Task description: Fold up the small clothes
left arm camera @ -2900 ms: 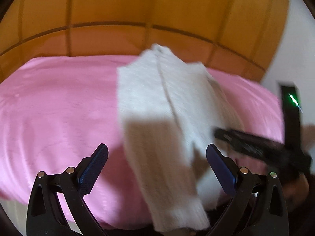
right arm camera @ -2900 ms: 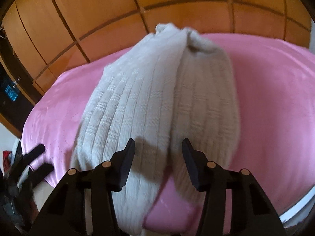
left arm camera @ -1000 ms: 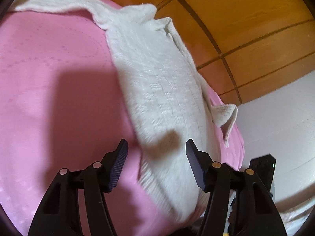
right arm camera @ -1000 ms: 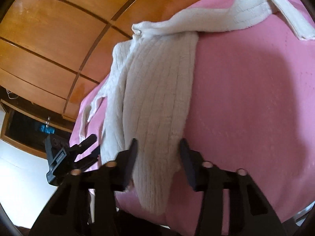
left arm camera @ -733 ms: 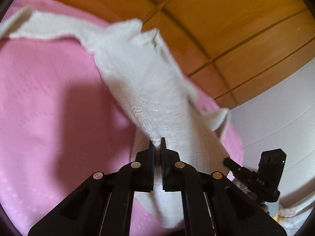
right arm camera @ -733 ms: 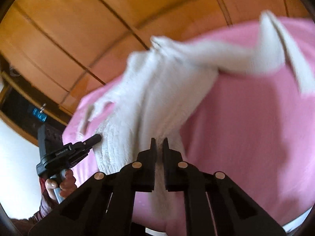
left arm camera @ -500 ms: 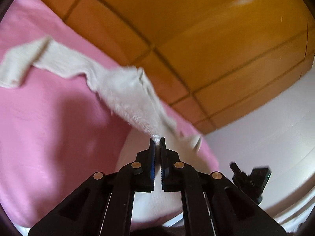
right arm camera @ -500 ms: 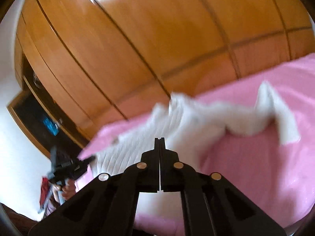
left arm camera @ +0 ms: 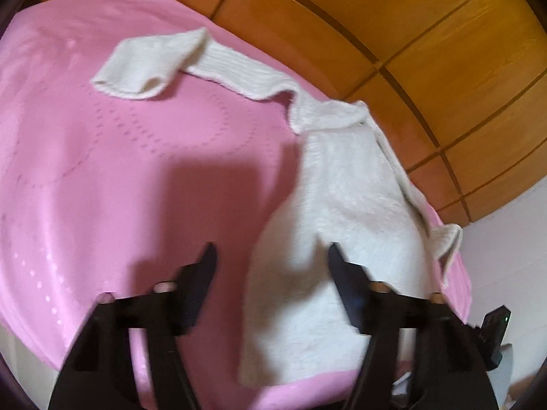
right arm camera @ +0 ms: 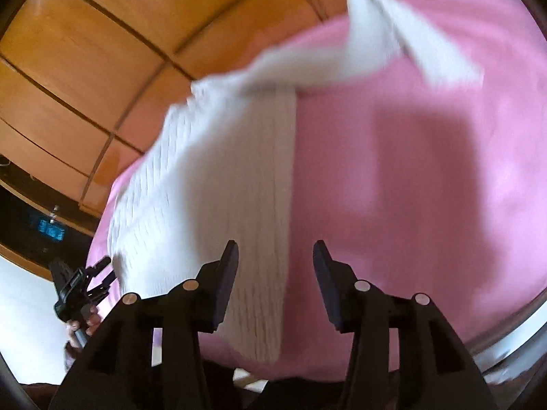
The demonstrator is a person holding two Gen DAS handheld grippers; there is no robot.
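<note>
A white knit sweater [left arm camera: 342, 205] lay on the pink cover [left arm camera: 119, 171], its body folded into a long strip near the wooden wall [left arm camera: 427, 51] — one sleeve [left arm camera: 164, 61] stretched away across the pink, its cuff doubled back. The left tool [left arm camera: 270, 259] hung above the strip's near end, jaws spread after just opening, nothing pinched between them. The right tool [right arm camera: 275, 256] hung over the strip's other long edge, jaws also just opened and apart, the knit below them but not gripped. In the right view the left tool showed small at the far edge, held in a hand [right arm camera: 80, 324].
</note>
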